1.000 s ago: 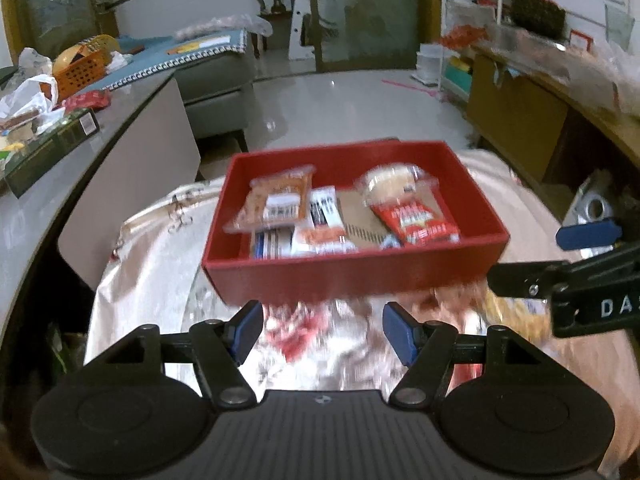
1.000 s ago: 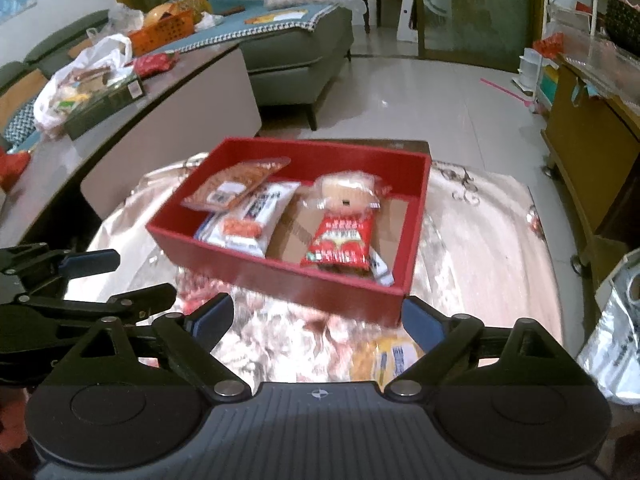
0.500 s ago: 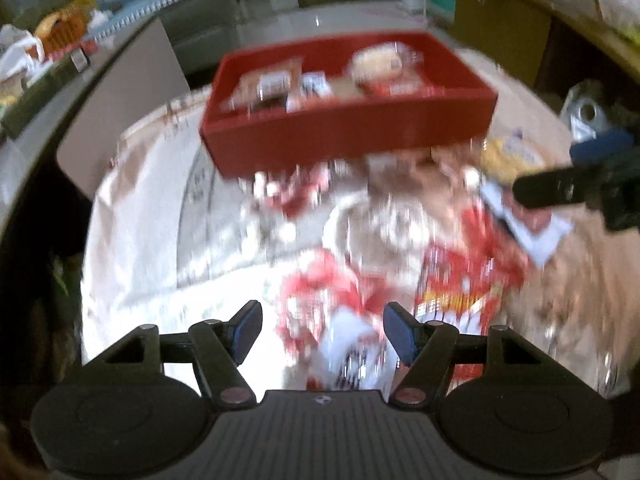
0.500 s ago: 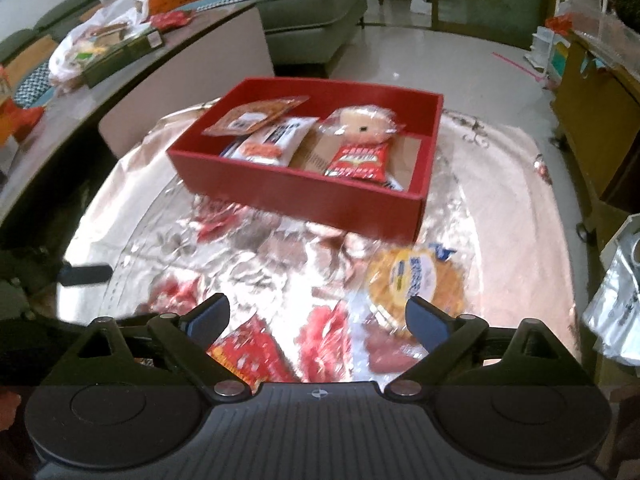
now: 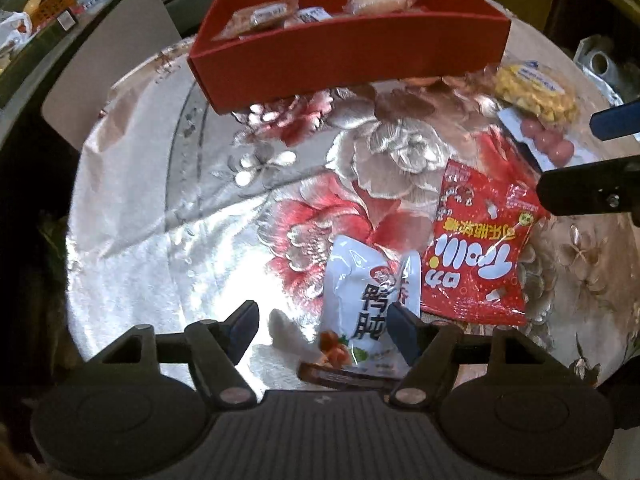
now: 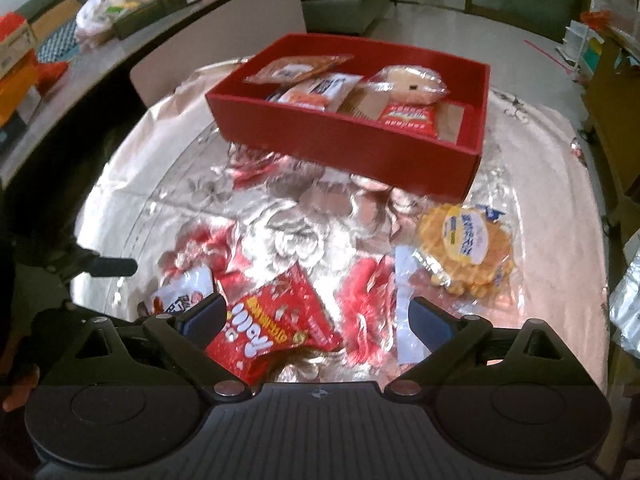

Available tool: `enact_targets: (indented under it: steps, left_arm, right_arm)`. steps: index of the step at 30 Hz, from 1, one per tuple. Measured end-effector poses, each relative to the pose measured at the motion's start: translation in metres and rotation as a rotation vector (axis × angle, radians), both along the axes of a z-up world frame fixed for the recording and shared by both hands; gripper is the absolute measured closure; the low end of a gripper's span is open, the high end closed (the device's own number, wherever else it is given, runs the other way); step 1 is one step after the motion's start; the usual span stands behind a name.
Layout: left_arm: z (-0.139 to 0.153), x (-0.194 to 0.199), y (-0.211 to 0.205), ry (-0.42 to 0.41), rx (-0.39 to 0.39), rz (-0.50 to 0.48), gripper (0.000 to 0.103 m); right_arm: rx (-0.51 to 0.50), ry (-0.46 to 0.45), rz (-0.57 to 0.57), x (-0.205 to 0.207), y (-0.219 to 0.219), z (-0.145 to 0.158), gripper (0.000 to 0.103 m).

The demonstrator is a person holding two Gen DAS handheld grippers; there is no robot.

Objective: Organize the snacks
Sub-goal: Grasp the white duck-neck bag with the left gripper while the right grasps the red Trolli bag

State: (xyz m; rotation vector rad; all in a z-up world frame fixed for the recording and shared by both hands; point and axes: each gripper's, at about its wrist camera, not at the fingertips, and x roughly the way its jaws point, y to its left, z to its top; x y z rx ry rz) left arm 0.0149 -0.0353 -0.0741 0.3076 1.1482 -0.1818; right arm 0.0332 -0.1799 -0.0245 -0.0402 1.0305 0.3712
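The red box (image 5: 348, 64) at the table's far side holds several wrapped snacks. Nearer, loose on the cloth, lie a white packet (image 5: 360, 312), a red Trolli bag (image 5: 480, 248), a round yellow snack pack (image 5: 536, 88) and a clear sausage pack (image 5: 548, 140). My left gripper (image 5: 322, 322) points steeply down, jaws opening, and the white packet lies between them near the right finger, unpressed. My right gripper (image 6: 318, 314) is opening wide over the Trolli bag (image 6: 276, 332), which sits by its left finger, not gripped. The yellow pack (image 6: 468, 248) lies ahead to the right.
A shiny floral cloth (image 5: 168, 208) covers the round table. A curved counter (image 6: 80, 64) with bags and boxes runs along the left. A wooden cabinet (image 6: 612, 120) and a silver bag (image 6: 628, 308) stand on the right. One left-gripper finger (image 6: 112, 267) reaches in from the left.
Both grippers tipped downward and sank toward the table. The red box slid to the top of each view and the loose packets came into sight. Both pairs of jaws stand wider.
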Motion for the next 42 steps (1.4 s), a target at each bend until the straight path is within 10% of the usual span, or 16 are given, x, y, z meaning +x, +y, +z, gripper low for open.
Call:
enact_targets:
  steps: [8, 13, 21, 42]
  left_arm:
    - [-0.008, 0.004, 0.003, 0.028, -0.037, 0.008, 0.037]
    - [-0.006, 0.002, 0.001, 0.05, -0.092, -0.012, 0.064]
    - [0.0, 0.001, 0.009, 0.138, -0.17, 0.016, 0.075]
    - [0.0, 0.003, 0.002, 0.093, -0.101, 0.023, 0.066]
  right_arm:
    - [-0.007, 0.005, -0.005, 0.0, 0.0, -0.002, 0.002]
    - [-0.017, 0.013, 0.0, 0.001, 0.002, -0.005, 0.002]
    - [-0.037, 0.049, 0.002, 0.0, 0.003, -0.014, 0.001]
    - [-0.052, 0.16, -0.024, 0.019, 0.049, -0.06, 0.0]
